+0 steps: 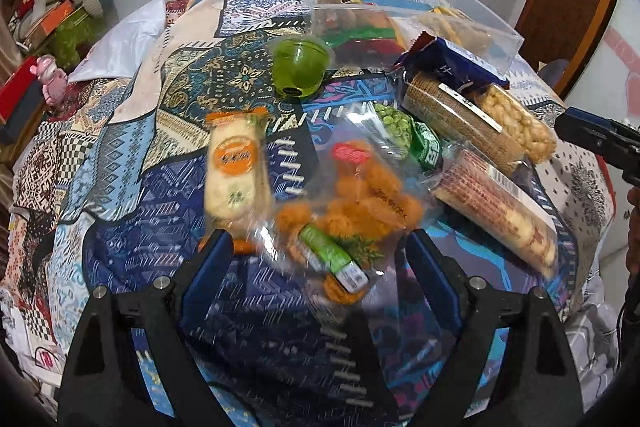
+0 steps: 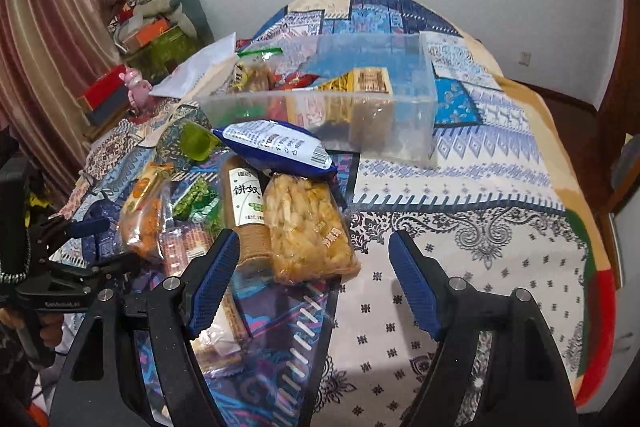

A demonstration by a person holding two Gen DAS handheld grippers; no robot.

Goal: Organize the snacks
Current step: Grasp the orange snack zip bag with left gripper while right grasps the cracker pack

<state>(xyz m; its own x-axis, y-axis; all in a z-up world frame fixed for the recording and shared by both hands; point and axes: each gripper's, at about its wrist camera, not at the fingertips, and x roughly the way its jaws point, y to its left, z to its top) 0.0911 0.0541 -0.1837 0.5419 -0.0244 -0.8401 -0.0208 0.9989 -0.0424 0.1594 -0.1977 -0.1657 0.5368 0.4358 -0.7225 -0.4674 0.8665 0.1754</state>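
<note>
Both hand-held grippers open, empty, over the snack pile.
Left hand-held gripper (image 1: 320, 247) risks crushing the orange puff bag (image 1: 360, 203); right hand-held gripper (image 2: 314, 251) may snag two packs.

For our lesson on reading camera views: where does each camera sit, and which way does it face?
Left wrist: on the left gripper, looking down at a bag of orange snacks; its open fingers show, and the right gripper at the edge.
Right wrist: on the right gripper, over a pale snack pack; its open fingers and the left gripper show.
Shared: the clear box.
</note>
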